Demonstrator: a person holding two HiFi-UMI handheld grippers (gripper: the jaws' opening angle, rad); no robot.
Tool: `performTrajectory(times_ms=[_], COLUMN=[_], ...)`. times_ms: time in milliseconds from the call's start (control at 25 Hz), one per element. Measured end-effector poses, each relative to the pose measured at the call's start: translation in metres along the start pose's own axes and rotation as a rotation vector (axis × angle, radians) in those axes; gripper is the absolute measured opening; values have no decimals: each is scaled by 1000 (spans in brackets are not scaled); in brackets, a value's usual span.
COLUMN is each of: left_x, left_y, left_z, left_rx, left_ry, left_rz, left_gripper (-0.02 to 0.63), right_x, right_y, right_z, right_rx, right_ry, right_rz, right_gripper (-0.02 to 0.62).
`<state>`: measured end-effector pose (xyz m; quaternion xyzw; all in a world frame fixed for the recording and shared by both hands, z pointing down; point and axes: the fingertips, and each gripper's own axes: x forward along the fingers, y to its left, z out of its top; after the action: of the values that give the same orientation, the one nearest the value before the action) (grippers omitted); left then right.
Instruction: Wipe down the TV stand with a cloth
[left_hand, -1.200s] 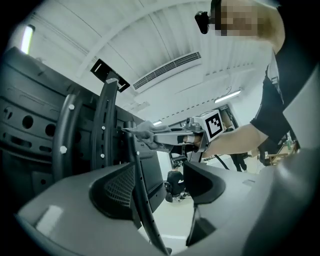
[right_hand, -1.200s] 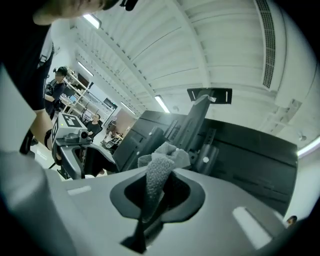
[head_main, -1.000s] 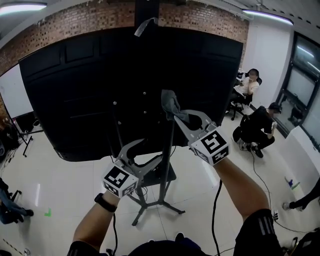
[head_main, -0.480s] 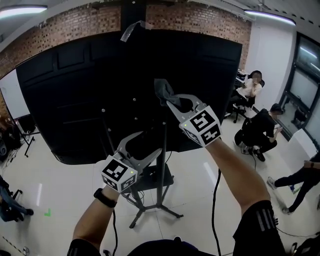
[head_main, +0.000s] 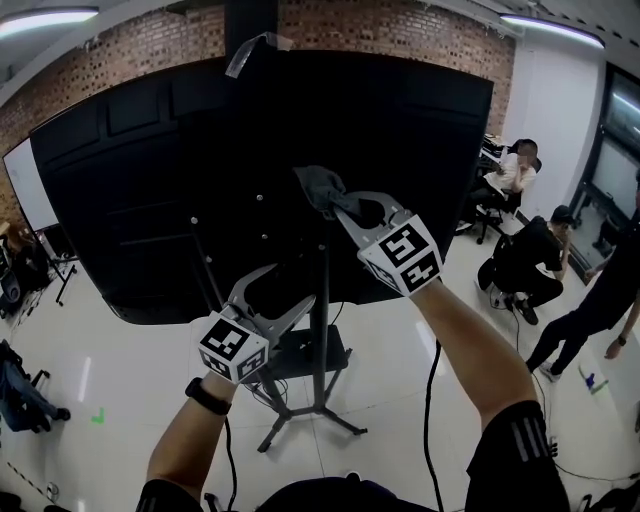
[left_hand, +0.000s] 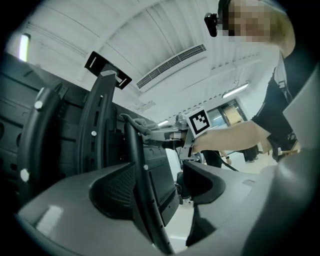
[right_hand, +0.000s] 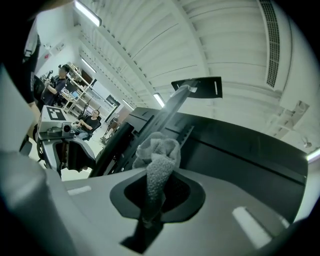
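Of two claws, the right claw (head_main: 341, 205) pinches one grey cloth (head_main: 316, 185); the left claw (head_main: 299, 287) gapes around one stand post (head_main: 320, 350).

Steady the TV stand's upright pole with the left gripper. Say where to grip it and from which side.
Probably grip the upright pole on its bare straight stretch between the TV's lower edge and the shelf, coming in from the person's side. It is thin and vertical, and the left gripper's open jaws sit either side of it.
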<state>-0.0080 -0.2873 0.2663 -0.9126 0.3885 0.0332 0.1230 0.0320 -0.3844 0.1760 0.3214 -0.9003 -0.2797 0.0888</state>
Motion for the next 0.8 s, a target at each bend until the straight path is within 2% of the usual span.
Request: performTrajectory(times_ms=[360, 800], left_x=[4, -4], left_y=[1, -3], left_z=[-27, -58], left_rx=[-37, -95], left_ry=[29, 61], left_rz=[17, 19], left_gripper=[324, 324], right_x=[2, -2], right_y=[23, 66], right_z=[-60, -107], right_rx=[104, 154], right_ry=[62, 126], right_rz=[53, 100], right_gripper=[29, 31])
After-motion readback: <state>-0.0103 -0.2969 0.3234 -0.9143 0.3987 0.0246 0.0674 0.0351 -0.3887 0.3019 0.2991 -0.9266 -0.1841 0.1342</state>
